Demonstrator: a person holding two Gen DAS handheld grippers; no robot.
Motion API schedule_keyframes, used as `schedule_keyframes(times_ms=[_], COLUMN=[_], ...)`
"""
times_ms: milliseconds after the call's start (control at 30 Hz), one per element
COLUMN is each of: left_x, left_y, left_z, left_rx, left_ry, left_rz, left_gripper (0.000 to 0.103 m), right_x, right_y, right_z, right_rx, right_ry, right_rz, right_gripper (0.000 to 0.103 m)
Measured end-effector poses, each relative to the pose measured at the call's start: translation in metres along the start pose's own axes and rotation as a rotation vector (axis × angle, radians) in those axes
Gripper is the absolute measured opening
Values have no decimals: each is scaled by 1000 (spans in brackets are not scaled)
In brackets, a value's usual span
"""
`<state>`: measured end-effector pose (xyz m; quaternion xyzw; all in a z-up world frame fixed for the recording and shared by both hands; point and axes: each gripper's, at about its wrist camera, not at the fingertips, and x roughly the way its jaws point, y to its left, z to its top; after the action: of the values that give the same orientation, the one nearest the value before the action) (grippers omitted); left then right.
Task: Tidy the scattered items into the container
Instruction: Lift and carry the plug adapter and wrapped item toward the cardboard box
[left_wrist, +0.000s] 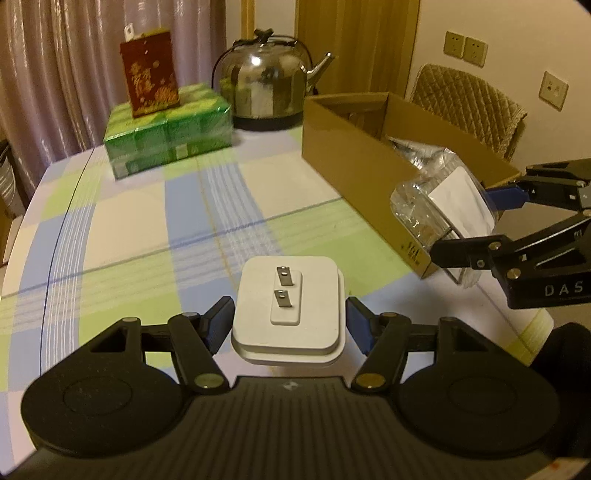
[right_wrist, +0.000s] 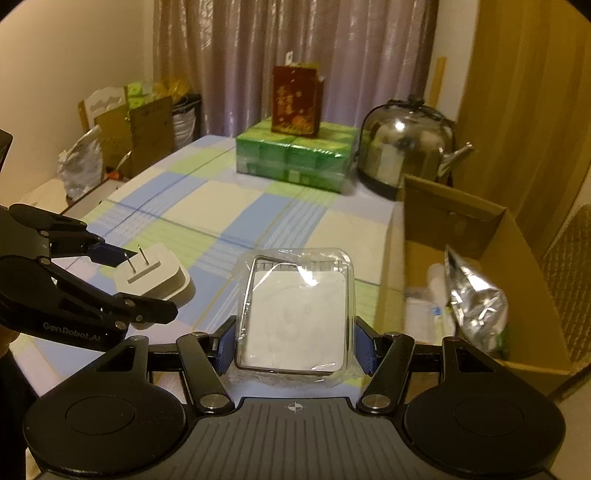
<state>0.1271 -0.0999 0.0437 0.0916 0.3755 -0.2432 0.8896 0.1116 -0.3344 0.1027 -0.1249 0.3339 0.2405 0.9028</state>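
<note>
Our left gripper (left_wrist: 290, 326) hugs the white plug (left_wrist: 288, 310) | our right gripper (right_wrist: 293, 345) hugs the clear packet (right_wrist: 295, 314) | cardboard box (right_wrist: 491, 236) lies to the right of both, right gripper nearer

The left gripper (left_wrist: 290, 325) clamps a white plug (left_wrist: 288, 314) above the checked tablecloth (left_wrist: 147, 229), near the cardboard box (left_wrist: 354, 162).

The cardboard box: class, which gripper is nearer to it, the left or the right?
Right. The right gripper, shut on a clear plastic packet, hangs at the cardboard box's near corner. The left gripper, shut on a white charger, is farther off over the checked tablecloth.
</note>
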Motion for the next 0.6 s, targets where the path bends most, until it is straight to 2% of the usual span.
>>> schedule_keyframes(times_ms=[600], left_x=[11], left_y=[-57], left_z=[45], left_rx=[45], left_ry=[-55], left_rz=[-77], left_gripper=[61], right_x=[-47], right_y=[-68], right_z=[-15], right_rx=[123], right_ry=[-17], right_rz=[-147], right_gripper=[60])
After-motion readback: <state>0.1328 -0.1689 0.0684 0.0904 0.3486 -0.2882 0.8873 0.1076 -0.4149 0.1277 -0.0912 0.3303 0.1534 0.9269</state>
